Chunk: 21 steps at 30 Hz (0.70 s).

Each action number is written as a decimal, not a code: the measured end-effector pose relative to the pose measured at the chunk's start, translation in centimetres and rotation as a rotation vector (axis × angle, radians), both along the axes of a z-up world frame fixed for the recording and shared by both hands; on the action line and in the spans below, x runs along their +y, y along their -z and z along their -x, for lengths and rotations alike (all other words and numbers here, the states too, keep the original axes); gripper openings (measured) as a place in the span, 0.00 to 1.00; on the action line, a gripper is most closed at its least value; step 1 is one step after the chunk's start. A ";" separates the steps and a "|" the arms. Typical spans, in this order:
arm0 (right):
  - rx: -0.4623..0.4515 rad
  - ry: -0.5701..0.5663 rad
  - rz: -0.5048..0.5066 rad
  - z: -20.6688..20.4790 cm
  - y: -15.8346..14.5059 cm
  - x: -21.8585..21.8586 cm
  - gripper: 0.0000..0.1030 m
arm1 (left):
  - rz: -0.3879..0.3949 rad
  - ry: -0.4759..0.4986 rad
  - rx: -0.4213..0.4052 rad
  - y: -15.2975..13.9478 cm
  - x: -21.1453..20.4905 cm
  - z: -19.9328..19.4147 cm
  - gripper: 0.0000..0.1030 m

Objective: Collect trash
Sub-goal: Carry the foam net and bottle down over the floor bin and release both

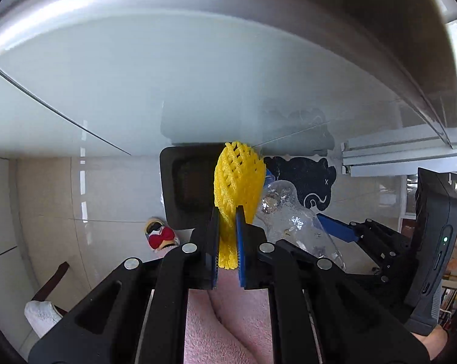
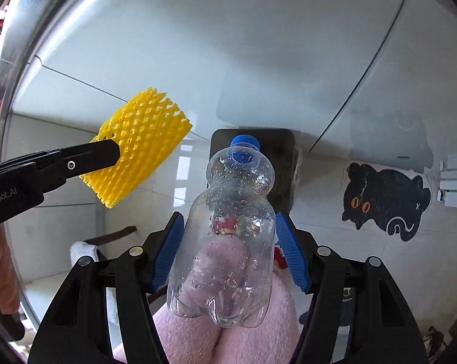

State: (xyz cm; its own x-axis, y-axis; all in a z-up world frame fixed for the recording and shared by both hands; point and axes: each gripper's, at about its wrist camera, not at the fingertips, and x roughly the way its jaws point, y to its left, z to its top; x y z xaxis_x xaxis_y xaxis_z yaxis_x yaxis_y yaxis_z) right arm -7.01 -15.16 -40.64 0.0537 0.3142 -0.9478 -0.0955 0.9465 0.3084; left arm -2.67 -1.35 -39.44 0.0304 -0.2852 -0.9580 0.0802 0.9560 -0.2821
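Fingers of the left gripper [image 1: 227, 236] sit nearly closed, pinching a yellow foam net [image 1: 239, 182]. The right gripper [image 2: 228, 242] has its fingers spread wide around a clear plastic bottle [image 2: 228, 236], gripping its sides above a dark bin [image 2: 284, 163].

A yellow foam fruit net [image 1: 239, 182], a flattened sleeve of open mesh, is pinched at its lower end between the closed fingers of the left tool [image 1: 227, 236] and stands up edge-on in the air. Just to its right a clear, empty plastic bottle [image 2: 228, 236] with a blue cap [image 2: 245, 143] is clamped across its ribbed body by the right tool [image 2: 228, 251], cap pointing away and base nearest; droplets cling inside its walls. Beyond both sits a dark bin [image 2: 284, 163] on the floor.
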 end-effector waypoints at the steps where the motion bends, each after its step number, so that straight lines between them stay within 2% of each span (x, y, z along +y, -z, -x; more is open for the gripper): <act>1: -0.005 -0.001 0.006 -0.3 0.9 0.0 0.62 | -0.004 -0.005 0.012 1.1 -0.1 -0.3 0.08; 8: 0.003 0.028 -0.002 -1.4 5.9 0.0 0.62 | 0.018 -0.071 0.072 7.4 -0.5 -1.5 0.08; 12: 0.020 0.036 0.017 -1.7 7.7 0.0 0.63 | 0.010 -0.076 0.084 9.3 -0.8 -2.0 0.12; 14: 0.016 0.039 0.019 -1.9 8.3 -0.3 0.63 | 0.001 -0.072 0.076 9.8 -0.8 -2.3 0.26; 18: 0.008 0.026 0.053 -2.4 8.7 -0.2 0.64 | -0.019 -0.075 0.062 10.1 -0.6 -2.4 0.35; 21: 0.005 0.019 0.067 -2.4 8.7 -0.1 0.74 | -0.017 -0.096 0.062 10.0 -0.2 -2.4 0.45</act>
